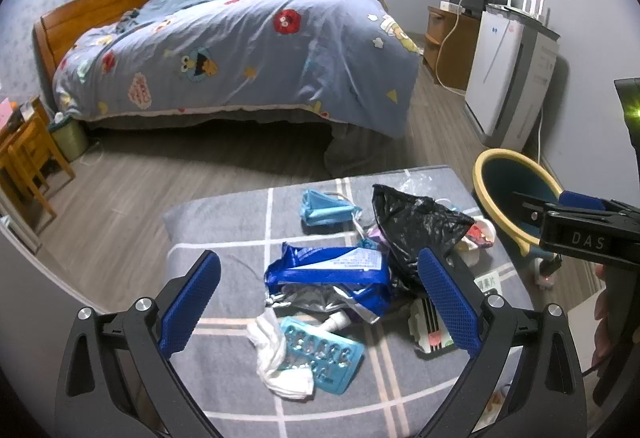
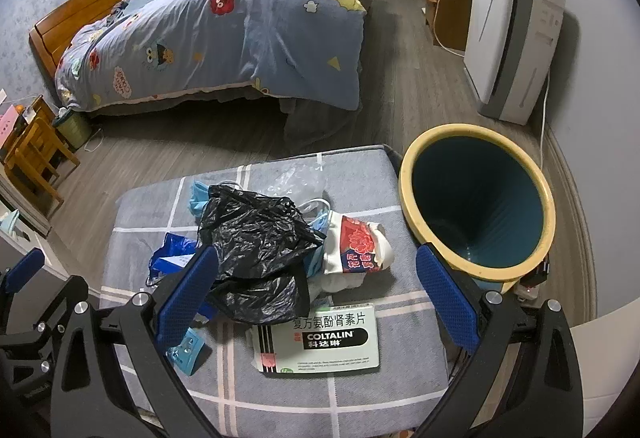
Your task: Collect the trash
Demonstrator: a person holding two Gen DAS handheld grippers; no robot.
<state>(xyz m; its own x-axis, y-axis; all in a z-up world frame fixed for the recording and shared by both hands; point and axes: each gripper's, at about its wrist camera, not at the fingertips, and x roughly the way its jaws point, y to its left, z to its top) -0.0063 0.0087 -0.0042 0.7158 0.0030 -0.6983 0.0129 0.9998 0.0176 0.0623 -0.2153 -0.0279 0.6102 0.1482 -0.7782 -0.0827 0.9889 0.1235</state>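
So there's a pile of trash sitting on a grey plaid padded worktop point(image 2: 352, 390), and the black plastic bag point(image 2: 256, 242) in the middle makes the handiest landmark. Just right of the bag, touching it, is a crumpled white wrapper with red print point(image 2: 356, 246); right in front of the bag lies a flat Coltalin medicine box point(image 2: 320, 342), label up. On the bag's left there's a shiny blue foil packet point(image 1: 332, 270) tucked against it, and nearer the camera than that a light blue blister tray point(image 1: 320, 358) partly lying on a wad of white tissue point(image 1: 276, 358). Behind the bag, a bit apart, a blue face mask point(image 1: 324, 210) lies on the worktop, with some clear plastic film point(image 2: 288, 174) further back. The trash bin point(image 2: 476, 198), dark teal inside with a yellow rim, stands just off the worktop's right edge, well right of the bag, and looks bare inside as far as I can see. Left tongs point(image 1: 320, 302) are spread wide, hovering over the foil packet and blister tray, pinching nothing. Right tongs point(image 2: 316, 302) are spread wide too, above the bag and medicine box, holding nothing. Bed with a cartoon duvet point(image 2: 224, 26) in the background
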